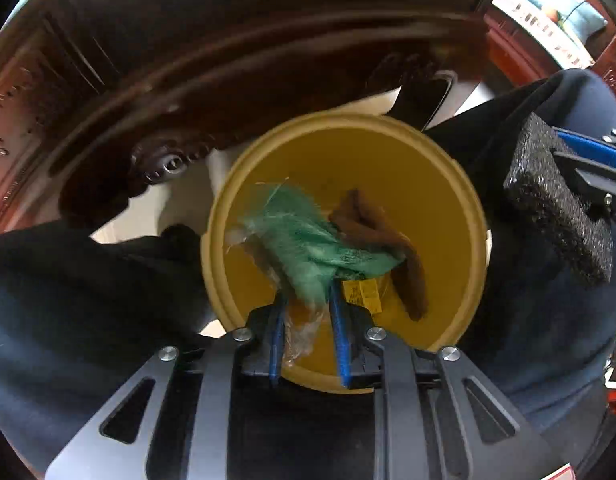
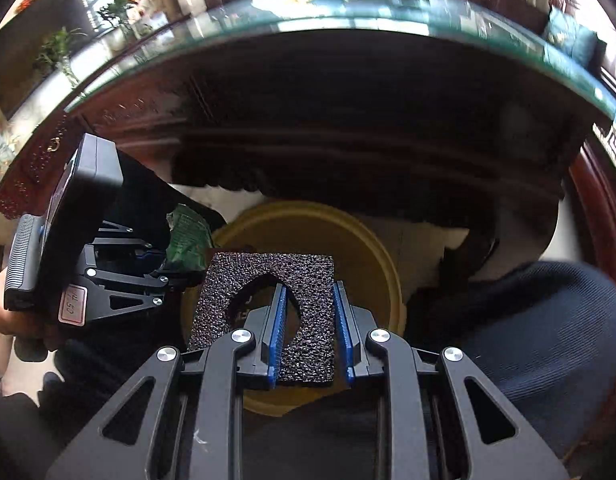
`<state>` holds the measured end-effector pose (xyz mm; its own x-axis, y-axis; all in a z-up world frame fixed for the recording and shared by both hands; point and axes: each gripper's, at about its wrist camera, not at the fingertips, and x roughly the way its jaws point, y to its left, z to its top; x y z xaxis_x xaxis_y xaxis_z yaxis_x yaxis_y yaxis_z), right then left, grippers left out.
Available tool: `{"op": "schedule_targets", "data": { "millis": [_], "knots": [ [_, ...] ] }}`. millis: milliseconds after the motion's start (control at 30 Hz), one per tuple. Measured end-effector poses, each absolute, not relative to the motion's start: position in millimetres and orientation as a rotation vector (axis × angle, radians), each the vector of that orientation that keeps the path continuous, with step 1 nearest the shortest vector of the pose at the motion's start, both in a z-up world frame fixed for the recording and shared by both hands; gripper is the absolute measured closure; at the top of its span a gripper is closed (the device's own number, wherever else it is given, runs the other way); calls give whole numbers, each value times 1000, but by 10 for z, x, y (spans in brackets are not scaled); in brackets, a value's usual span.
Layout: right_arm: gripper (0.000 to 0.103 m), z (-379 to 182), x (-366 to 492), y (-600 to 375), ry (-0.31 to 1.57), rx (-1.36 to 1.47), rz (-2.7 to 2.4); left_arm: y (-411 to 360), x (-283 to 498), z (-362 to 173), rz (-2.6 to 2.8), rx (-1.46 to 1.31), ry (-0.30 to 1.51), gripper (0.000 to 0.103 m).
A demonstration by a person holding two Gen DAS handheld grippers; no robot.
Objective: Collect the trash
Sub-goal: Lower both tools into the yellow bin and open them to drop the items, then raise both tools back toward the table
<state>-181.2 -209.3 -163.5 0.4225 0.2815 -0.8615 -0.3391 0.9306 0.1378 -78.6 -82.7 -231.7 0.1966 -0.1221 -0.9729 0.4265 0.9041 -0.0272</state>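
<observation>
Left wrist view: the left gripper (image 1: 308,300) is clenched on a crumpled green plastic wrapper (image 1: 308,248) with clear film, held over the mouth of the round yellow plastic bin (image 1: 440,184) — a brown scrap (image 1: 388,240) lies inside.

Right wrist view: the right gripper (image 2: 310,304) grasps a black foam block with a cut-out hole (image 2: 312,344), above the same bin (image 2: 372,248), under the dark wooden table (image 2: 348,100).

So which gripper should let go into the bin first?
Probably left. The left gripper holds its green wrapper directly over the yellow bin, while the right gripper holds its black foam above the bin's near rim.
</observation>
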Motion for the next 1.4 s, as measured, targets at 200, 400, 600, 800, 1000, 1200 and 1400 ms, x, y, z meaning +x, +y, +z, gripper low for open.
{"op": "schedule_targets", "data": {
  "millis": [200, 400, 600, 800, 1000, 1200, 1400],
  "knots": [
    [80, -1906, -1712, -2135, 1132, -27, 380, -852, -684, -2494, -402, 271, 1388, 85],
    [80, -1988, -1660, -2137, 1157, -25, 393, -849, -526, -2546, -406, 264, 1415, 85],
    [80, -2033, -1610, -2105, 1174, -31, 397, -920, -461, -2646, -438, 259, 1452, 62],
    [80, -2065, -1593, -2094, 1187, -34, 395, -927, -471, -2620, -441, 241, 1449, 37],
    [80, -2093, -1579, -2057, 1197, -46, 399, -901, -483, -2584, -452, 238, 1451, 36],
    [70, -2093, -1554, -2061, 1201, -24, 408, -906, -508, -2577, -452, 257, 1440, 36],
    [55, -2077, -1566, -2067, 1204, -17, 411, -886, -509, -2600, -446, 258, 1444, 36]
  ]
}}
